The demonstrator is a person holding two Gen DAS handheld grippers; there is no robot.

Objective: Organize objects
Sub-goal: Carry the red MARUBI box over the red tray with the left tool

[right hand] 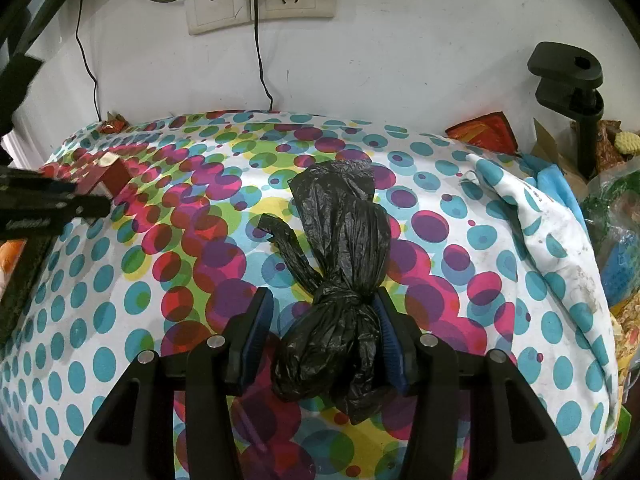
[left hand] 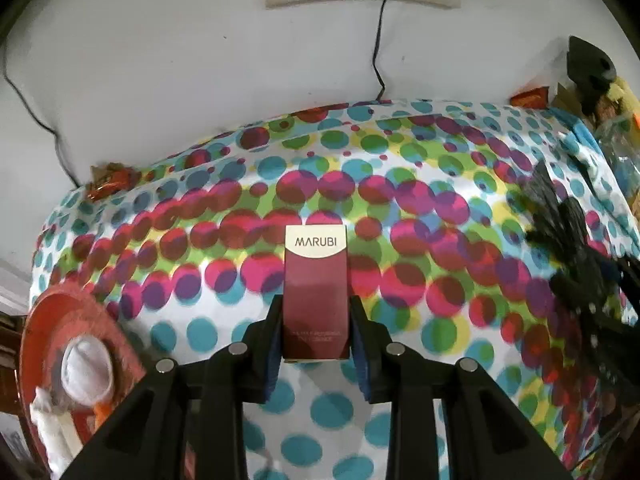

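Gripping: red carton is clamped by left gripper, long axis along fingers. Black bag is straddled by right gripper, contact on right pad only, unclenched.

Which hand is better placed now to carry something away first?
Probably the left: its tongs already clamp the red Marubi box. The right tongs only straddle the black bag, with a gap at one pad.

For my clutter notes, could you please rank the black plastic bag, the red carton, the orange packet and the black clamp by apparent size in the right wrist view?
1. black plastic bag, nearest the camera.
2. black clamp.
3. orange packet and red carton: too alike to rank; the carton is partly hidden.
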